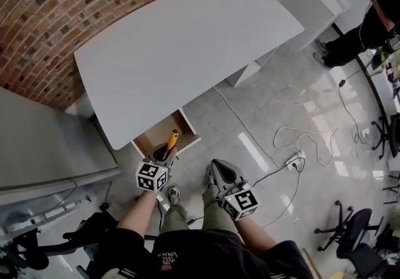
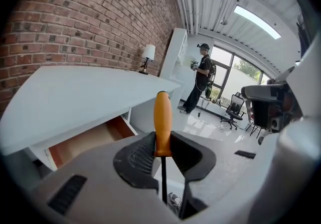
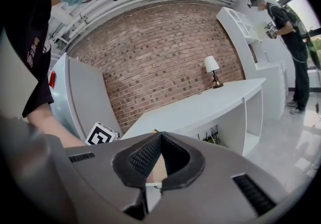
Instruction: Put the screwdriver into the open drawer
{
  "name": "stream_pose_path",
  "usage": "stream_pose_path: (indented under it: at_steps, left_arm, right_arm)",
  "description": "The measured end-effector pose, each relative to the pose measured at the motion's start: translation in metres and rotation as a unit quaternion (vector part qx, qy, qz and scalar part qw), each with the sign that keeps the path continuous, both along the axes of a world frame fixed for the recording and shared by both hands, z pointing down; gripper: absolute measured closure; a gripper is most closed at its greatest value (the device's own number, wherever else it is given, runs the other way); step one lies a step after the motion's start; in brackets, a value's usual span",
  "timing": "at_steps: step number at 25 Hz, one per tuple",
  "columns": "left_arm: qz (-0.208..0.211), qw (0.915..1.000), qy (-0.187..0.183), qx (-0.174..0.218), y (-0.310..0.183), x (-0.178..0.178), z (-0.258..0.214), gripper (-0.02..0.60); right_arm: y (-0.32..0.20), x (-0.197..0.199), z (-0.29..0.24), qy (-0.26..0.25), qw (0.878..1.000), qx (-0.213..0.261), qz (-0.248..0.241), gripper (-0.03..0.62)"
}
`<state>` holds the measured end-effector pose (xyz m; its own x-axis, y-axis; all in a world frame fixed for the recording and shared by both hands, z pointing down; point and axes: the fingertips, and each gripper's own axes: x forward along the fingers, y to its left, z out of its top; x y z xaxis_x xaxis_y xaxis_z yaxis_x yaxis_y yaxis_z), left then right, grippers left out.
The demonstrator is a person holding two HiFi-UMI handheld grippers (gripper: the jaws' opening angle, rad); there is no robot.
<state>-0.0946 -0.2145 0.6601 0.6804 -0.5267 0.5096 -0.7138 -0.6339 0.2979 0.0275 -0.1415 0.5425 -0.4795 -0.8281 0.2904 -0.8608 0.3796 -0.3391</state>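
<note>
Where the open drawer (image 1: pixel 152 139) juts from the bench's (image 1: pixel 187 40) front edge over the floor (image 1: pixel 262 109), the left tongs (image 1: pixel 164 157) clench the screwdriver (image 1: pixel 170 142), its orange handle above the drawer's hollow. The right tongs (image 1: pixel 216 174), pressed together and empty, hang near the drawer's right.

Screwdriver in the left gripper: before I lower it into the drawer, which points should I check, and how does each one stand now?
1. Grip: ok. The left gripper has its jaws closed on the lower end of the orange handle of the screwdriver.
2. Drawer open: ok. The drawer is pulled out from under the desk.
3. Tool over the opening: ok in the head view; its height above the drawer, cannot tell.
4. Free room inside the drawer: cannot tell, since the gripper covers part of it.
5. Right gripper out of the way: ok. It is shut on nothing and is off to the drawer's right.
</note>
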Motion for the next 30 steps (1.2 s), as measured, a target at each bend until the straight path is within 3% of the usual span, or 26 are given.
stream_pose_path:
  at_steps: [9, 19, 30]
  left_arm:
    - [-0.004, 0.9983, -0.046, -0.036, -0.028, 0.006, 0.076, 0.500]
    - [-0.041, 0.9921, -0.061, -0.102, -0.065, 0.000, 0.151, 0.500]
    - [-0.017, 0.9845, -0.113, -0.133, -0.091, 0.010, 0.203, 0.500]
  right_arm:
    - [-0.015, 0.014, 0.053, -0.023, 0.999, -0.019, -0.011, 0.599]
    - [-0.022, 0.021, 0.110, -0.037, 0.998, -0.052, -0.010, 0.599]
    - [-0.019, 0.041, 0.149, -0.046, 0.995, -0.087, -0.004, 0.599]
